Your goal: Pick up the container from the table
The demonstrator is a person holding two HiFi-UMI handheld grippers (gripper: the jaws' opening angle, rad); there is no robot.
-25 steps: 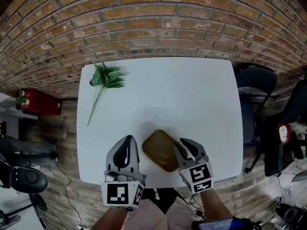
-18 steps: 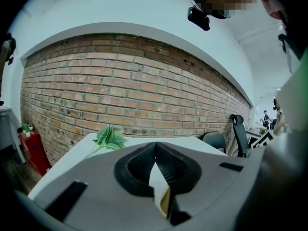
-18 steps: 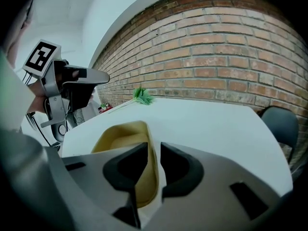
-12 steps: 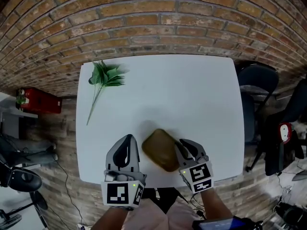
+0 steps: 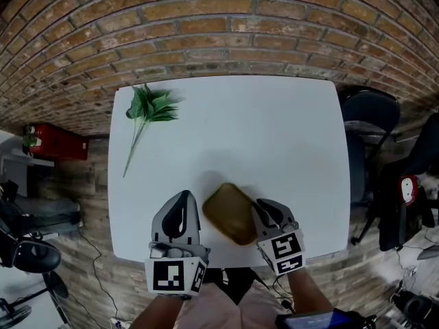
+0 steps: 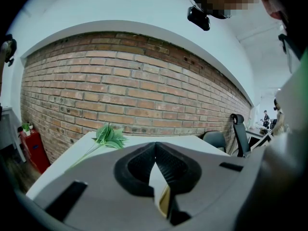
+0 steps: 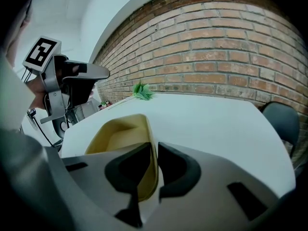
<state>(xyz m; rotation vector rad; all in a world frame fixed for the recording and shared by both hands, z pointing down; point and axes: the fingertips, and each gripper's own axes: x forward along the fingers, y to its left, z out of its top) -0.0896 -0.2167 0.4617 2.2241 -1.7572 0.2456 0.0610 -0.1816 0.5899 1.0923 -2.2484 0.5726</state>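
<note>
A shallow yellow-brown container (image 5: 230, 211) sits near the front edge of the white table (image 5: 274, 129). In the right gripper view one thin side wall of the container (image 7: 120, 138) stands between the jaws of my right gripper (image 7: 155, 148). Those jaws have just been closing, and the pads now lie against the wall, one inside and one outside. In the head view the right gripper (image 5: 260, 208) sits at the container's near right corner. My left gripper (image 5: 182, 197) rests just left of the container, shut with its tips touching and holding nothing. Below the left gripper (image 6: 155, 146) a sliver of the container (image 6: 164, 203) shows.
A green plant sprig (image 5: 151, 110) lies at the table's far left corner, in front of the brick wall. A dark office chair (image 5: 367, 115) stands at the table's right side. A red object (image 5: 58, 146) sits on the floor to the left.
The right gripper's jaws have drawn closer together at the container's near right edge. The left gripper and the container have stayed put.
</note>
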